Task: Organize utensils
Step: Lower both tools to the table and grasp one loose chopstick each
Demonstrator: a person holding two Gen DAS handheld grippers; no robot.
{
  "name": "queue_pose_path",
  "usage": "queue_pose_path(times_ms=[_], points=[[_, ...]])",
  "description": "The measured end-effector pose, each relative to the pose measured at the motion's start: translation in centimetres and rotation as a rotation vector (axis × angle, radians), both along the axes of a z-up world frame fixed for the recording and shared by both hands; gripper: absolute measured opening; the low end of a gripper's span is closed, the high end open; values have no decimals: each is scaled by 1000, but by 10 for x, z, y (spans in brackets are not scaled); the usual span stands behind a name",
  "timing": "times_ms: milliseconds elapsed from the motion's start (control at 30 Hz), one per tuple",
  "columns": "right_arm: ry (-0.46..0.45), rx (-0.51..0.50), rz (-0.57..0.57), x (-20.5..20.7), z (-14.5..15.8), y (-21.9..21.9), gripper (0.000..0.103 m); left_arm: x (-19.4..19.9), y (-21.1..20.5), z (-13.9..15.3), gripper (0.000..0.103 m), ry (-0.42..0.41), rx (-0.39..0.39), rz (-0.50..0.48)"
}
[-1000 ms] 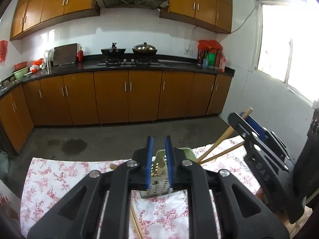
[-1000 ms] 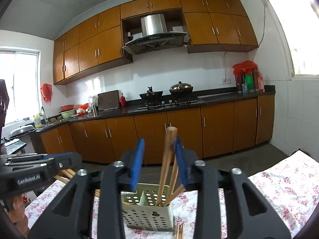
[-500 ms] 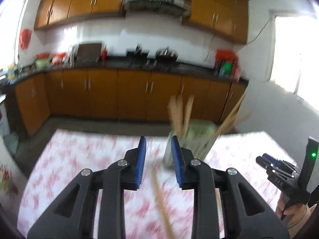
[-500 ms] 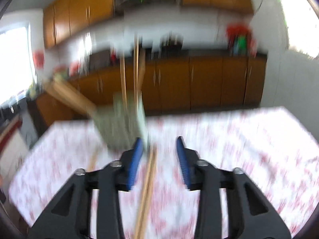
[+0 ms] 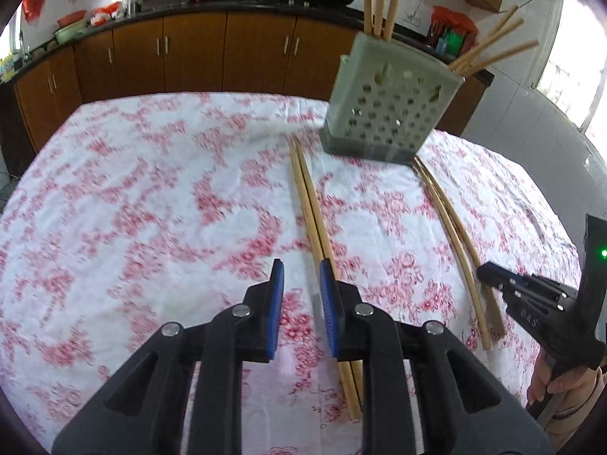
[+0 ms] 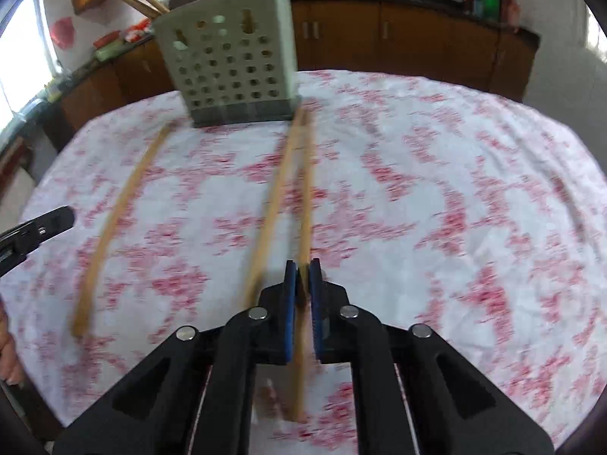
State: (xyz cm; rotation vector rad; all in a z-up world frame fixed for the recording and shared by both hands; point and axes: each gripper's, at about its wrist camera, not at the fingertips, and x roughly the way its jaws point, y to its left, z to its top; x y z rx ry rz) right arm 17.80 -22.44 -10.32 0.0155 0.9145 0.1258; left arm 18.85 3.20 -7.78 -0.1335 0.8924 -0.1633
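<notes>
A pale green perforated utensil holder [image 5: 390, 102] stands at the far side of the table with several wooden chopsticks upright in it; it also shows in the right wrist view [image 6: 231, 64]. A pair of chopsticks [image 5: 315, 220] lies on the cloth just right of my left gripper [image 5: 299, 280], which is open and empty. A second pair [image 5: 451, 227] lies further right, near my right gripper [image 5: 493, 276]. In the right wrist view my right gripper [image 6: 302, 276] is nearly closed around one chopstick [image 6: 305, 204] that lies on the cloth; its partner [image 6: 273, 204] lies beside it.
The table wears a white cloth with red flowers [image 5: 151, 197]. Brown kitchen cabinets [image 5: 197, 53] and a dark counter with pots stand behind it. Another chopstick pair [image 6: 117, 220] lies left in the right wrist view, near the left gripper's tip [image 6: 41, 227].
Both grippers have come down from the holder to low over the cloth. The right gripper let go of the chopsticks in the holder and now closes around one on the table.
</notes>
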Motion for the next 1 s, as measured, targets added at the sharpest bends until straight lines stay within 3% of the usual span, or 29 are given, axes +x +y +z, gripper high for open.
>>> queue_pose_path(times_ms=[133,333,567,733,1000], points=[[2,23,-65,3,1,-21,8,1,-7,-9,17,27,3,-22],[-4,18,-62,0,2,-27,8,4,-14,-18,15,50,20,-40],[-12,6,-27,-3,0,-24,8,6,-28,-23,13,36,107,-49],[-31,-35,-19,1,0,-21,8,19,-15,-23,9,31,143,10],[-48,-56,-155,24,-2,-59,8,35,48,-23,11,29,164,157]])
